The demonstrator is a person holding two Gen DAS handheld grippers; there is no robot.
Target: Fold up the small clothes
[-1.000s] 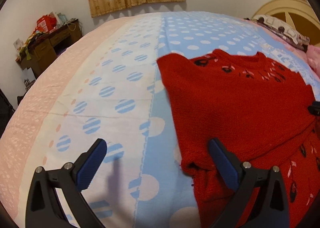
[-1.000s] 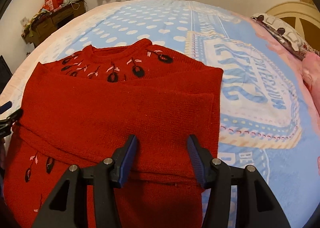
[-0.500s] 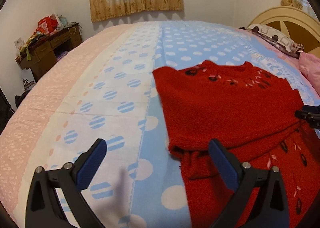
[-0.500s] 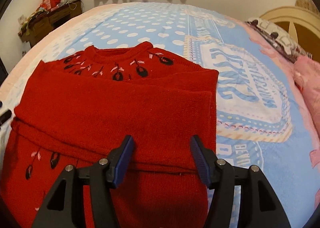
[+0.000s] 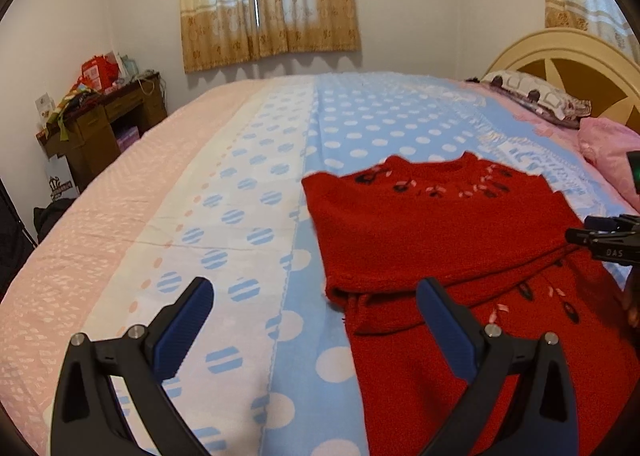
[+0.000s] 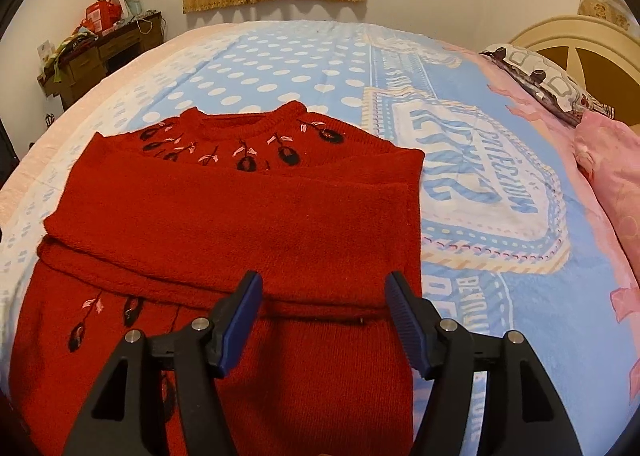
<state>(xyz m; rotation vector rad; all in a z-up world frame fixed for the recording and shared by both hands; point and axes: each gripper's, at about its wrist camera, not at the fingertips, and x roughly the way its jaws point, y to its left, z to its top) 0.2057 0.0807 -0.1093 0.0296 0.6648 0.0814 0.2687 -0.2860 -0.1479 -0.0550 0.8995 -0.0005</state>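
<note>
A red sweater [image 6: 224, 232] lies mid-frame on the bed [image 6: 304, 56], sleeves folded across. The left gripper [image 5: 312, 316] and right gripper [image 6: 324, 316] both gape, holding nothing.

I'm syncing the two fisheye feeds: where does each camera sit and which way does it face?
Left wrist: behind the open left gripper, over the red sweater's left edge, facing the curtains; right gripper at frame right.
Right wrist: behind the open right gripper, above the sweater's lower half, facing likewise.
Shared: sweater, bedspread, curtains, desk, headboard.
</note>
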